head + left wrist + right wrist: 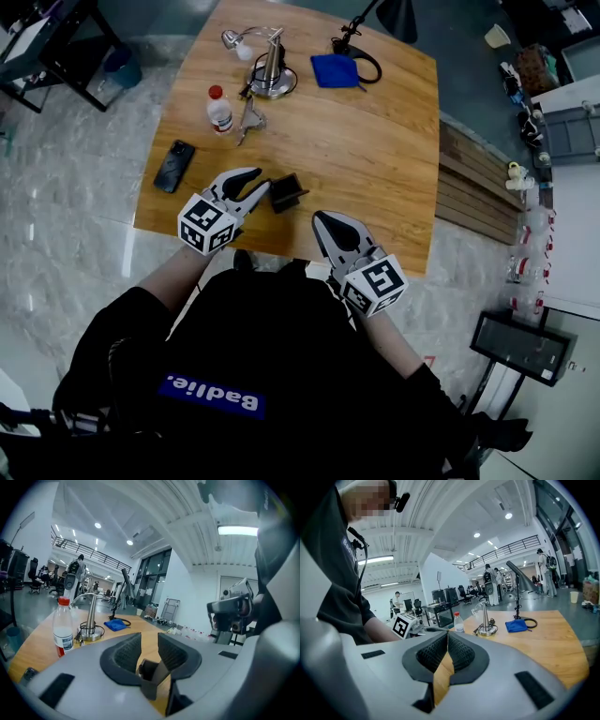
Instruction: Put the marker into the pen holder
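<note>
1. While the left gripper [259,182] is hovering with its jaws partly apart and nothing between them, the black pen holder [288,192] is sitting just beyond their tips. It looks light, so a careless push forward is risking a slide or a tip-over.
2. The right gripper [320,218] is waiting near the table [375,159] edge with its jaws pressed together at the tips and carrying nothing. No marker is in either gripper.
3. The marker itself is not showing clearly in any view. It may be lying among the clutter by the bottle [218,109], so a reach there is risking a grab at the wrong thing or a knocked-over bottle.
4. The holder is standing not far from the table's near edge. If the left gripper is not steadying it during insertion, a marker arriving at an angle is likely to be catching the rim and shoving the holder toward that edge.
</note>
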Available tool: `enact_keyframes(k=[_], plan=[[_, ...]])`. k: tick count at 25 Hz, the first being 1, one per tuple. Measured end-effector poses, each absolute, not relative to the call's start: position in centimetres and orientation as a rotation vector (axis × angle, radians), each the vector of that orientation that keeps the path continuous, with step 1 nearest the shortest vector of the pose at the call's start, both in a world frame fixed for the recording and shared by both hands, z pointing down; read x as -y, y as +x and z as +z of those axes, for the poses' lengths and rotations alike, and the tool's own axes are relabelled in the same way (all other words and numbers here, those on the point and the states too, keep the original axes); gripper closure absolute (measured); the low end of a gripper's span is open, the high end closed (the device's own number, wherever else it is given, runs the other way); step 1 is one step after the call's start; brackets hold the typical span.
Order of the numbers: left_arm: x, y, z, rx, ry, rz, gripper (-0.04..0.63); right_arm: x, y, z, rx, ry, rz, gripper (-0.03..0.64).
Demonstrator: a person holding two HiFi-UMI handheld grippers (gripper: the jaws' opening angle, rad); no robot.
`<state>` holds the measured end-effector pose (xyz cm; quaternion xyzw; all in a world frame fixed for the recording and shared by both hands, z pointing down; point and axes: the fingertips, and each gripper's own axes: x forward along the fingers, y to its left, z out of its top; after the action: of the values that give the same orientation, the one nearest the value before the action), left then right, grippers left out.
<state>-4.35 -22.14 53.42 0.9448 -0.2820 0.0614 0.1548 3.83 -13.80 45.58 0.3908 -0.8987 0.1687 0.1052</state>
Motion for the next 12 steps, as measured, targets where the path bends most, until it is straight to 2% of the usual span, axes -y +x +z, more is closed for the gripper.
enact_keyframes(k=[12], plan=[[15.9, -4.1, 44.0, 0.817, 2.777, 0.057, 0.494, 13.4, 2.1, 43.0, 2.779, 1.115, 0.368, 0.611]])
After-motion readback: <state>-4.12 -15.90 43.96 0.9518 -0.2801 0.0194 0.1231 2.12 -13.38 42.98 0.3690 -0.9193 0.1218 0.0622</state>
